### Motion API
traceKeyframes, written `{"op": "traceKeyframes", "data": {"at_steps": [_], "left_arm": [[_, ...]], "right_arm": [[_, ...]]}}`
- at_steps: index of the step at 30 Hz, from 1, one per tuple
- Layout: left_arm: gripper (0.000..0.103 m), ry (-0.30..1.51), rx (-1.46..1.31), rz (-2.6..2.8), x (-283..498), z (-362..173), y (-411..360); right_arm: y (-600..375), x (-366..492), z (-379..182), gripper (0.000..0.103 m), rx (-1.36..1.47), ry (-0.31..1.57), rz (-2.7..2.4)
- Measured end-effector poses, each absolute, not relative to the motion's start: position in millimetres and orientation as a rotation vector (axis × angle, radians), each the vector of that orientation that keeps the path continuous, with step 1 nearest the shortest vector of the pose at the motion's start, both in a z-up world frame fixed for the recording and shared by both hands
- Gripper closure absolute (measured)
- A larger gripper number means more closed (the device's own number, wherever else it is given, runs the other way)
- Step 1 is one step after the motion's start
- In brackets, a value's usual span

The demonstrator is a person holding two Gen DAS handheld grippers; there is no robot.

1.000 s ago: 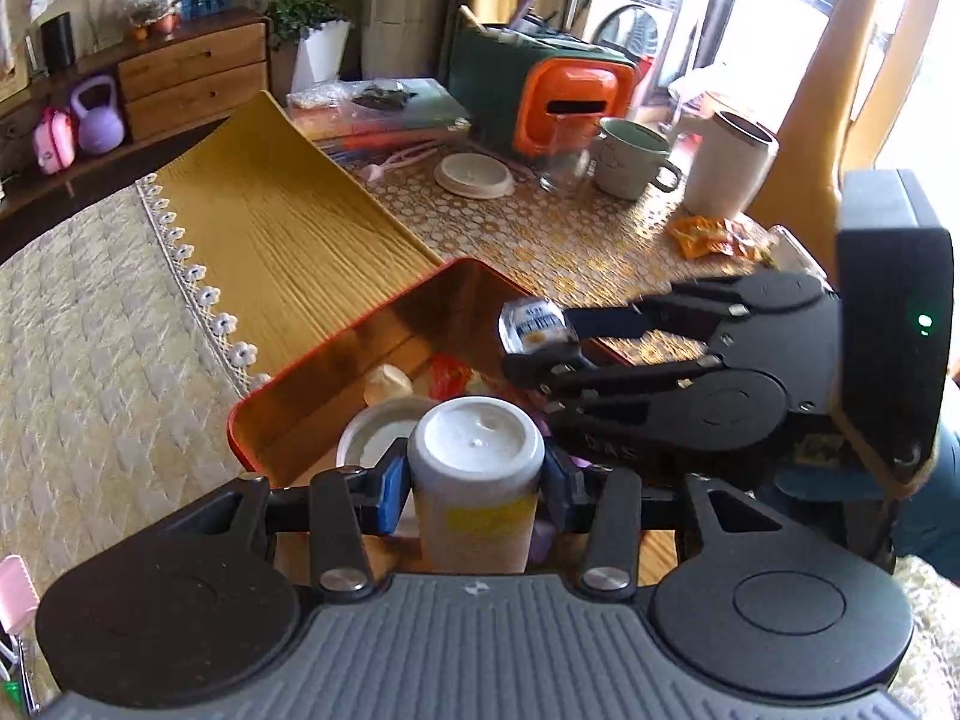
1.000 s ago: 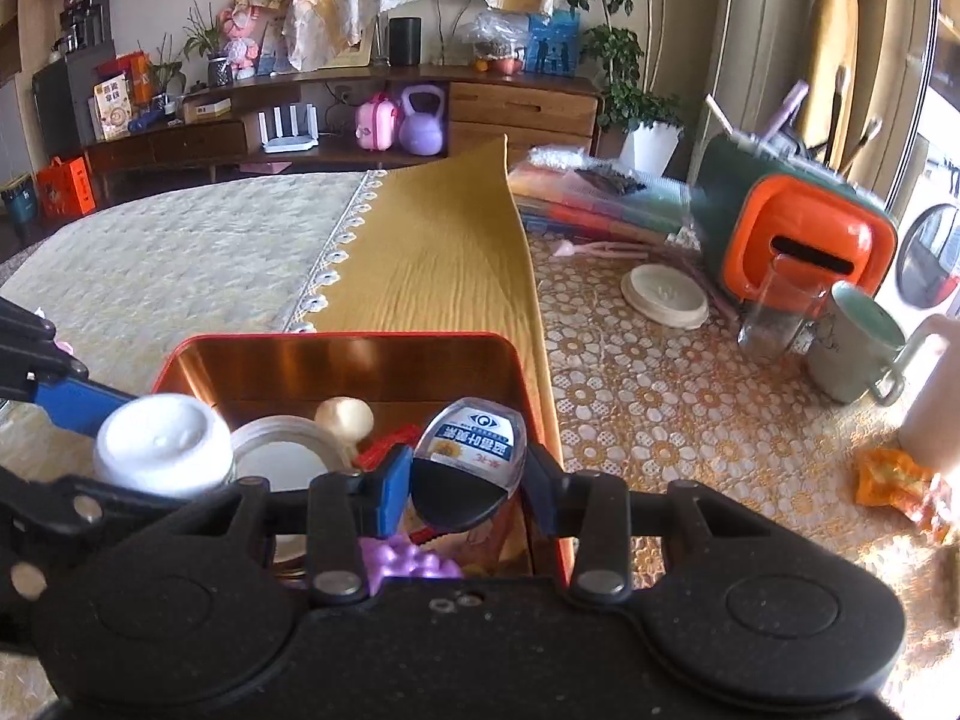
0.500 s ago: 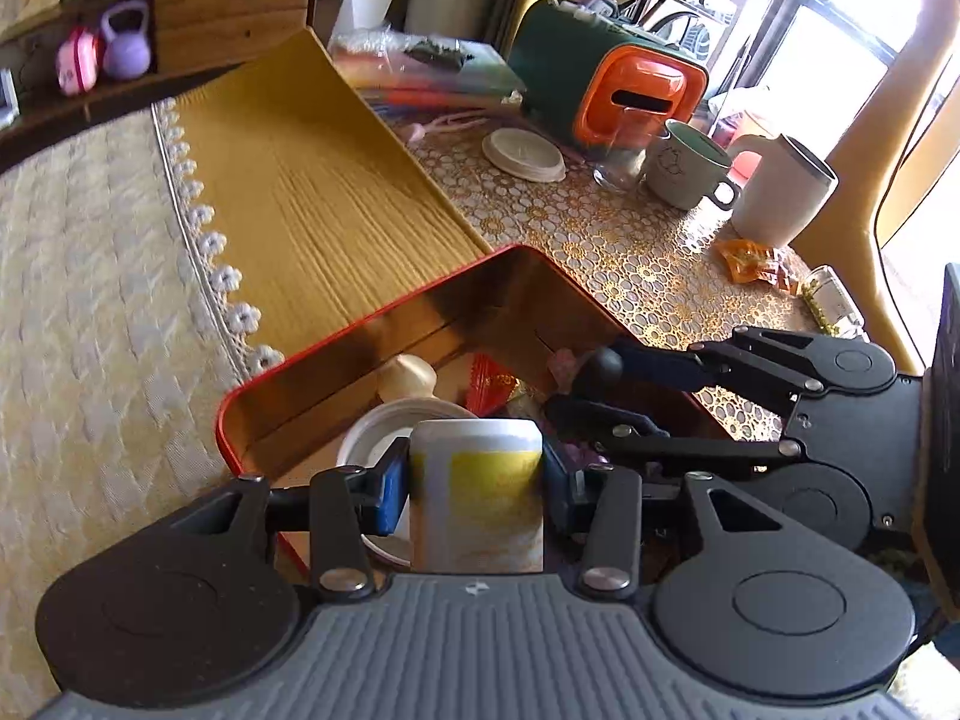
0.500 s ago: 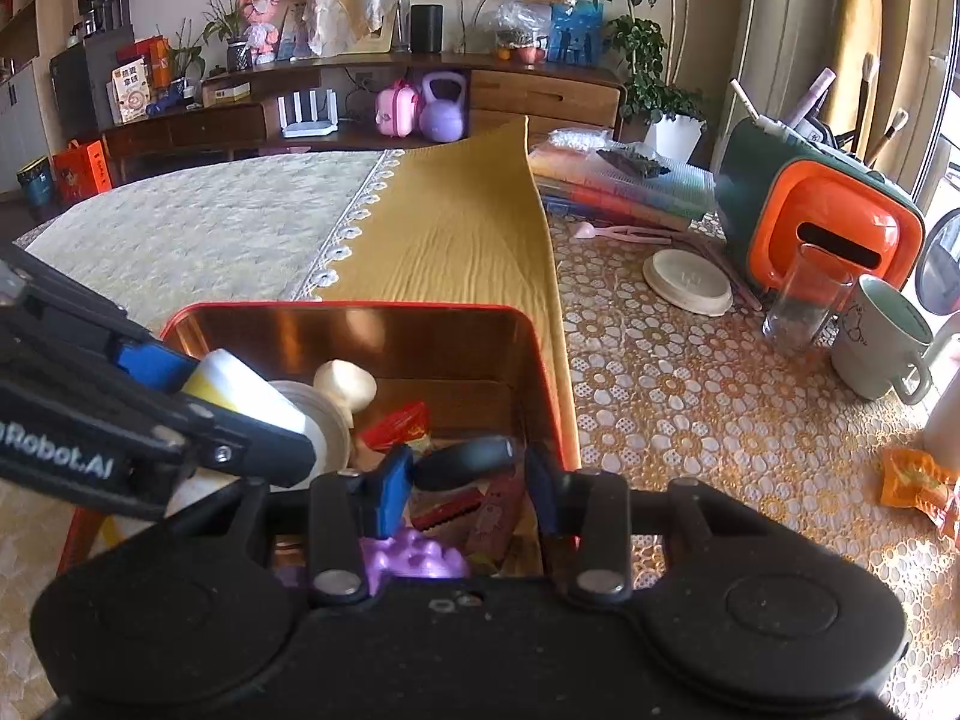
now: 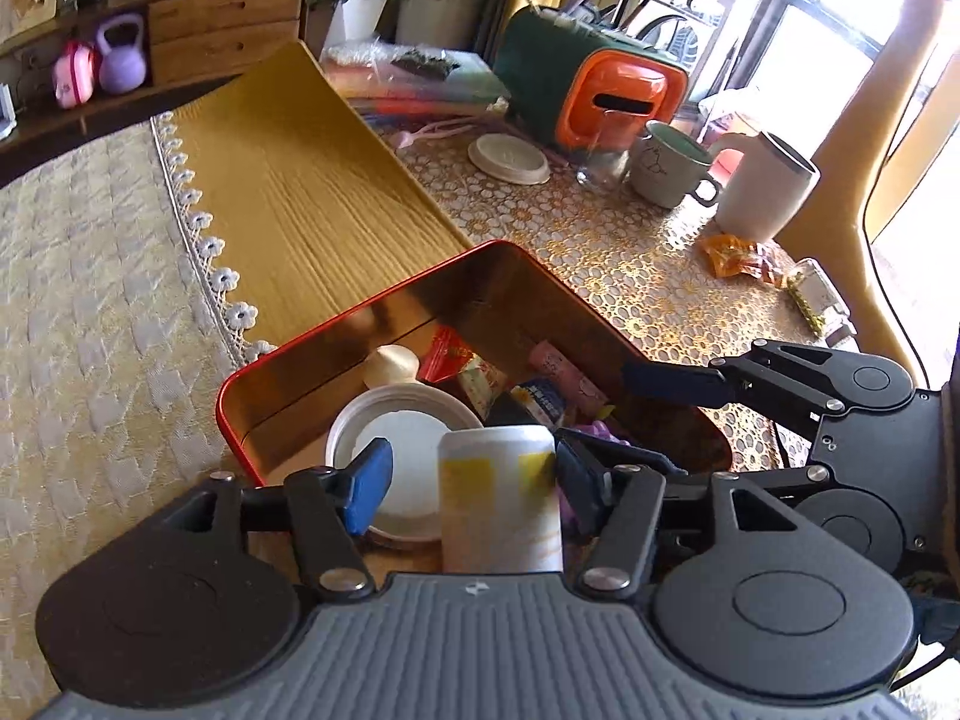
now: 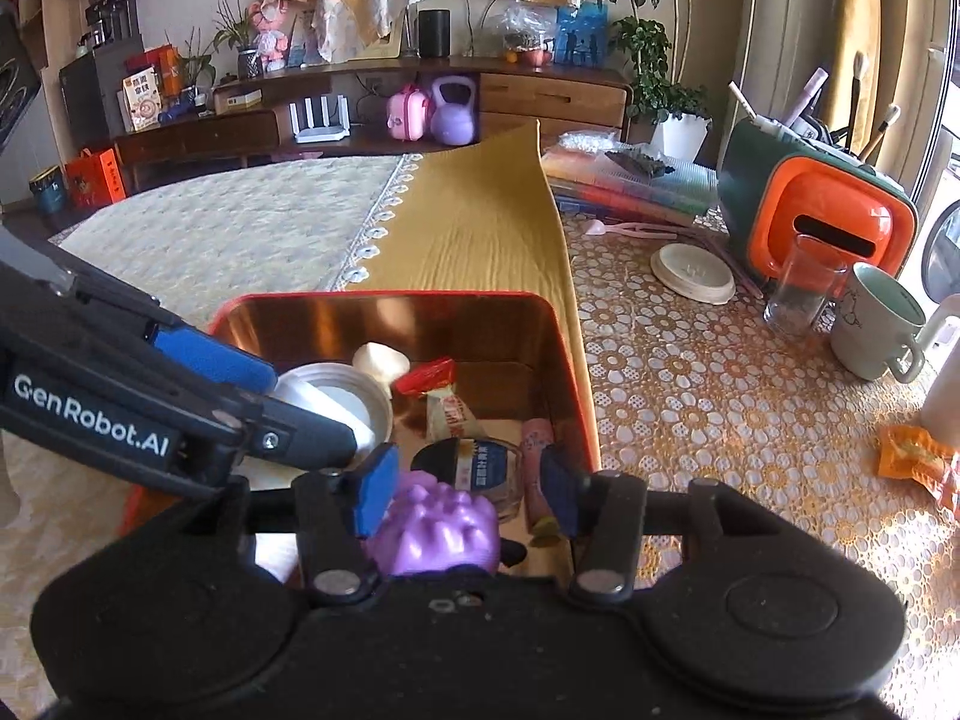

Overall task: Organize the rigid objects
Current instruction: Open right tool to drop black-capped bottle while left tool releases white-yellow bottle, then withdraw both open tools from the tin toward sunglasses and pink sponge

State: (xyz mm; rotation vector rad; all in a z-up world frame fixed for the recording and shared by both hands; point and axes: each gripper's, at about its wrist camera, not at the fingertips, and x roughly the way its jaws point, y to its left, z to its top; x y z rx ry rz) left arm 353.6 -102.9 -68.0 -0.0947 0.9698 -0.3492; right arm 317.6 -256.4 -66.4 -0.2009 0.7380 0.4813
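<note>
- The white bottle point(image 5: 498, 498) with a yellow label sits low in the red tin point(image 5: 360, 312), at the near end. It looks blurry, so it may be dropping or rolling.
- Its long side points away from the left tongs point(image 5: 465, 480), toward the far wall of the tin.
- The left tongs are spread wide. The bottle is between the two blue pads but the left pad point(image 5: 369, 483) is clearly off it. The right pad looks very near it; I cannot tell if it touches.
- A white lid point(image 5: 396, 438) lies flat in the tin, just left of the bottle and partly behind it.
- The right tongs point(image 6: 468, 483) are spread too and pinch nothing. They hang over the right end of the tin.
- Under them lies a little eye-drop bottle point(image 6: 480, 462) on its side, next to a purple bumpy toy point(image 6: 438, 531).
- The left tongs are much nearer the white bottle. I think both things are already in the tin, so the next move is likely to pull both tongs up and away.
</note>
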Motion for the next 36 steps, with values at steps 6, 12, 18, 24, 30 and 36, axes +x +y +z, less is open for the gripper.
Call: {"op": "traceKeyframes", "data": {"at_steps": [6,12,18,24,30,36], "left_arm": [[0.043,0.939,-0.083,-0.344,339.6,-57.8,-101.2],[0.043,0.893,-0.049,-0.35,320.4,-44.4,-101.6],[0.042,0.838,-0.027,-0.348,295.5,-29.6,-94.9],[0.035,0.783,-0.03,-0.335,267.2,-15.1,-77.4],[0.032,0.751,-0.045,-0.307,237.5,-6.1,-49.0],[0.031,0.677,-0.02,-0.216,205.5,0.3,-16.1]], "right_arm": [[-257.5,303.9,-56.7,0.043,-0.197,0.724,0.478],[-260.6,289.9,-45.3,0.039,-0.195,0.709,0.474],[-258.8,269.8,-30.9,0.036,-0.188,0.689,0.483],[-253.9,247.6,-15.2,0.031,-0.166,0.668,0.504],[-245.1,229.7,-6.7,0.025,-0.123,0.667,0.548],[-224.0,209.9,-5.5,0.019,-0.128,0.652,0.592]]}}
